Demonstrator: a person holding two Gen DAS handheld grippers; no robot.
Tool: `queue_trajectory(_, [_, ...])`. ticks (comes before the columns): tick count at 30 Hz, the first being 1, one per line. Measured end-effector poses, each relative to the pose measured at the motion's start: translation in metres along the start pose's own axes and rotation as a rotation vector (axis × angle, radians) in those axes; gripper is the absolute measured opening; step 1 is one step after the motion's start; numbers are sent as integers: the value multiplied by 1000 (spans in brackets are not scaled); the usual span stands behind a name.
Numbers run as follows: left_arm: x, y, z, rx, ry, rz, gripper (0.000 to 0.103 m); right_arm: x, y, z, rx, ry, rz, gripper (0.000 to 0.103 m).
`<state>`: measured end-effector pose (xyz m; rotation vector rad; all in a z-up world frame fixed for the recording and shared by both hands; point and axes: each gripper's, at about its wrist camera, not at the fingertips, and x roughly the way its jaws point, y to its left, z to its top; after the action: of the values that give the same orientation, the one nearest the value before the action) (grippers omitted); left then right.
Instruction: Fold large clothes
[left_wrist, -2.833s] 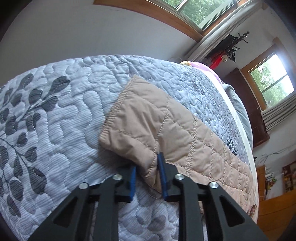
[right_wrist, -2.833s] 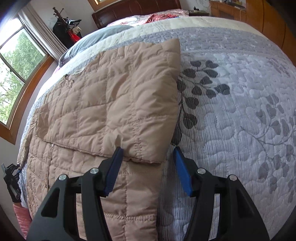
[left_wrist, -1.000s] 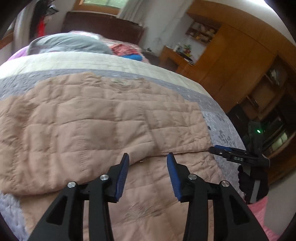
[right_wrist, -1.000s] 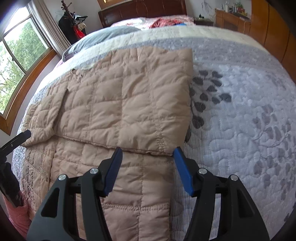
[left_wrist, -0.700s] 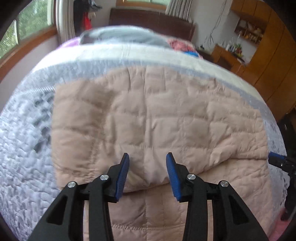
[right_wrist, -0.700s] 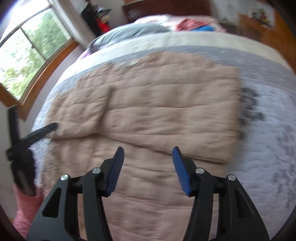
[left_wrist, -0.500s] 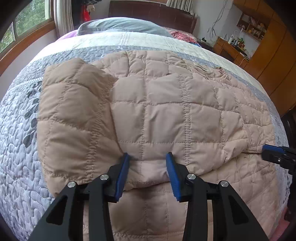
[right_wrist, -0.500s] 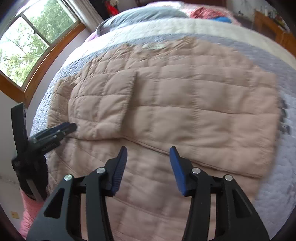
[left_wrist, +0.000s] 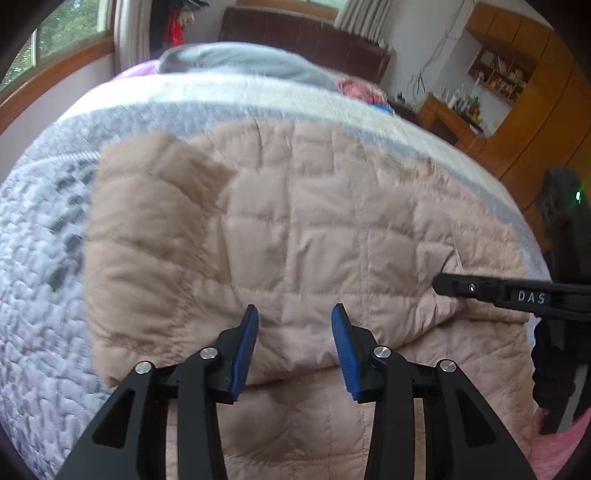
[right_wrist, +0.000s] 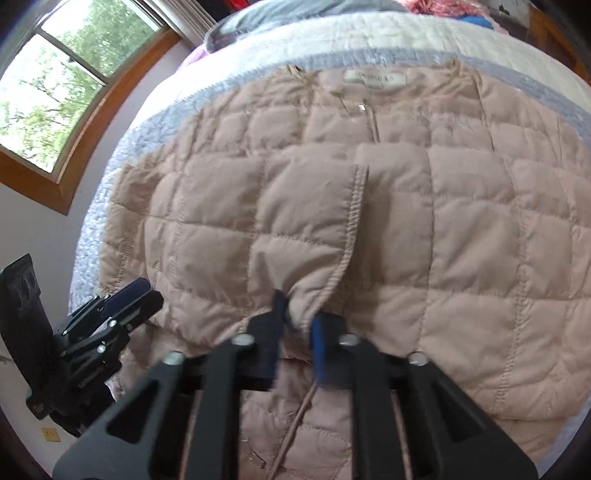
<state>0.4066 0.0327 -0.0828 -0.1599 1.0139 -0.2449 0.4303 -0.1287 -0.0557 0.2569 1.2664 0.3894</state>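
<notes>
On the bedspread (right_wrist: 110, 192), the right hand-held gripper (right_wrist: 297, 325) pinches the jacket's (right_wrist: 295, 221) cuff.

Beige quilted jacket (right_wrist: 424, 229), sleeves folded inward

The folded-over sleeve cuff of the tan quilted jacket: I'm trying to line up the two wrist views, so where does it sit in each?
Left wrist view: the sleeve cuff lies right of centre, at the tip of the right gripper, which reaches in from the right edge.
Right wrist view: the cuff is low centre, pinched in the right gripper.
Shared landmark: the grey pillow at the head of the bed.
</notes>
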Motion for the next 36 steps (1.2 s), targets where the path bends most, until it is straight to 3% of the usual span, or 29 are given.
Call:
queue_trajectory(4, [-30,4,6,2,-114,56,41,-44,-8,-4,-5,-98,24,5])
queue_trajectory(7, [-38,8,10,1,-151,73,41,-85,-24,-11,4,-173,13,5])
queue_trajectory(10, [-36,7,11,11,-147,85,41,-115,-43,-21,18,-233,-73,5])
queue_trajectory(14, [-23,-3,14,49,-112,93,41,-139,-79,-28,87,-268,-125,5])
queue_trajectory(18, [-3,-17,16,91,-66,102,41,-135,-109,-33,144,-266,-157,5])
queue_trajectory(23, [31,-22,11,110,14,127,41,-90,-134,-35,192,-196,-181,5])
queue_trajectory(28, [41,-23,4,128,13,140,43,-50,-149,-41,202,-153,-201,7])
queue_trajectory(33, [34,-28,4,127,22,154,42,-66,-140,-42,169,-172,-243,12])
queue_trajectory(36, [16,-29,12,114,-9,130,42,-91,-130,-43,148,-237,-257,13])
